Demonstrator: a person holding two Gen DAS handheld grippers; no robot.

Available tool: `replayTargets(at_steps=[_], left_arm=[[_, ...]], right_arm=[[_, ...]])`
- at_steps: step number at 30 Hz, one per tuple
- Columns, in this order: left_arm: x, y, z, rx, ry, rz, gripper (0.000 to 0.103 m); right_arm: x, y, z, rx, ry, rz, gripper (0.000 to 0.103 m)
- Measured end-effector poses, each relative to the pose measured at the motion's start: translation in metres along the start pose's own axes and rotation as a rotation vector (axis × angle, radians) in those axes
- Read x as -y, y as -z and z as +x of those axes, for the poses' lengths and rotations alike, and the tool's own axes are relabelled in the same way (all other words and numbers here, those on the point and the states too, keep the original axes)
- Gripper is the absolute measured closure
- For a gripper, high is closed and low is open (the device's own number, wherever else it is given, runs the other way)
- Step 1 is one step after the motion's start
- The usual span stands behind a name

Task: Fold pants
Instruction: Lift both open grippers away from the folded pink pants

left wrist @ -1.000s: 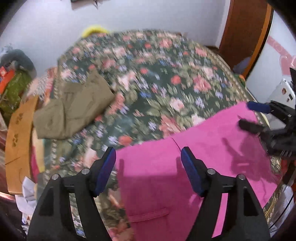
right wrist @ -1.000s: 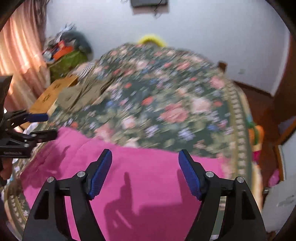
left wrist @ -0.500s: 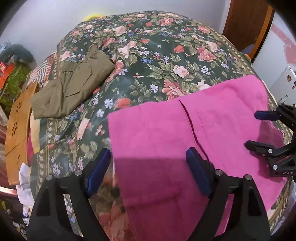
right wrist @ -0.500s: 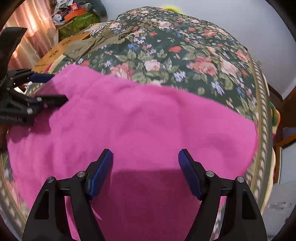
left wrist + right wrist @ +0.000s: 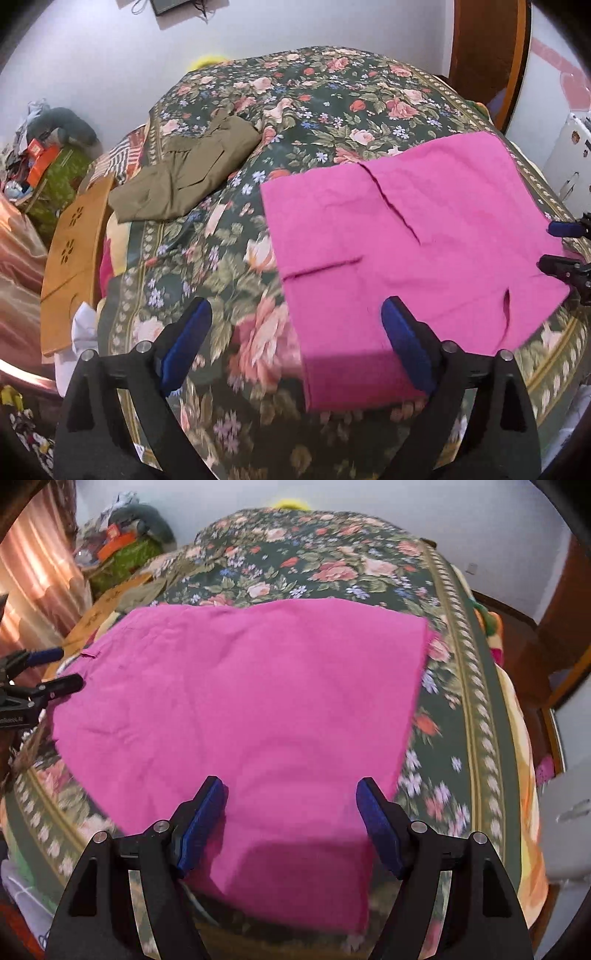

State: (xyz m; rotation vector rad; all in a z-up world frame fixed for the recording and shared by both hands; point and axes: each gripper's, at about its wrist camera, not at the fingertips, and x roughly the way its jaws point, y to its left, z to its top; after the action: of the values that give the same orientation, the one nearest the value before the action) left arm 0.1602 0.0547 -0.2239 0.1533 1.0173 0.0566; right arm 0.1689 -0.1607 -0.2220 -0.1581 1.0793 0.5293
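Pink pants (image 5: 406,236) lie spread flat on the floral bedspread (image 5: 332,96), near its front edge; they fill the middle of the right wrist view (image 5: 236,709). My left gripper (image 5: 295,343) is open and empty, above the pants' left edge. My right gripper (image 5: 291,823) is open and empty, above the pants' near edge. Each gripper shows at the side of the other's view: the right gripper in the left wrist view (image 5: 565,247), the left gripper in the right wrist view (image 5: 44,670).
Folded olive-green pants (image 5: 184,173) lie on the bed's far left. A wooden board (image 5: 74,251) leans beside the bed on the left. Clutter (image 5: 40,158) is piled by the wall. A wooden door (image 5: 484,48) stands at the right.
Both grippers have pulled back and up from the pink pants, which now lie flat on the bed. Both stay open.
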Motion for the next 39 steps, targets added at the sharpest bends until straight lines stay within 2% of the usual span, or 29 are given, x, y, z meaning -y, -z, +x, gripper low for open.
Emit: replayTargets(at_steps=[3, 7, 11, 13, 17, 21, 26, 30, 32, 35, 39], left_arm=[[-0.002, 0.008, -0.01, 0.01, -0.012, -0.013, 0.009], [-0.007, 0.018, -0.022, 0.022, -0.069, -0.021, 0.009], [-0.023, 0.023, -0.04, 0.018, -0.059, -0.094, 0.009], [-0.029, 0.024, -0.049, 0.013, -0.033, -0.131, 0.009], [-0.032, 0.026, -0.061, -0.009, 0.066, -0.184, 0.009], [-0.024, 0.029, -0.057, -0.055, 0.135, -0.219, 0.009], [-0.011, 0.039, -0.042, -0.125, 0.243, -0.276, 0.009], [-0.004, 0.043, -0.032, -0.164, 0.315, -0.315, 0.009], [-0.002, 0.044, -0.027, -0.182, 0.356, -0.341, 0.009], [-0.002, 0.04, -0.022, -0.172, 0.37, -0.349, 0.009], [-0.012, 0.032, -0.01, -0.171, 0.433, -0.418, 0.009]], right_arm=[[-0.002, 0.011, -0.007, 0.01, 0.023, -0.002, 0.03], [-0.012, 0.019, -0.019, 0.04, 0.101, -0.057, 0.03], [-0.015, 0.014, -0.03, 0.066, 0.105, -0.067, 0.03], [-0.018, 0.011, -0.036, 0.092, 0.09, -0.064, 0.03], [-0.032, -0.004, -0.05, 0.161, 0.025, -0.06, 0.03], [-0.048, -0.016, -0.047, 0.207, -0.048, -0.053, 0.03], [-0.06, -0.019, -0.019, 0.169, -0.072, -0.066, 0.03], [-0.056, -0.011, 0.014, 0.082, -0.055, -0.037, 0.03], [-0.052, -0.005, 0.014, 0.105, -0.081, -0.02, 0.03], [-0.05, -0.002, 0.01, 0.102, -0.088, -0.033, 0.03], [-0.051, 0.002, 0.008, 0.11, -0.096, -0.041, 0.03]])
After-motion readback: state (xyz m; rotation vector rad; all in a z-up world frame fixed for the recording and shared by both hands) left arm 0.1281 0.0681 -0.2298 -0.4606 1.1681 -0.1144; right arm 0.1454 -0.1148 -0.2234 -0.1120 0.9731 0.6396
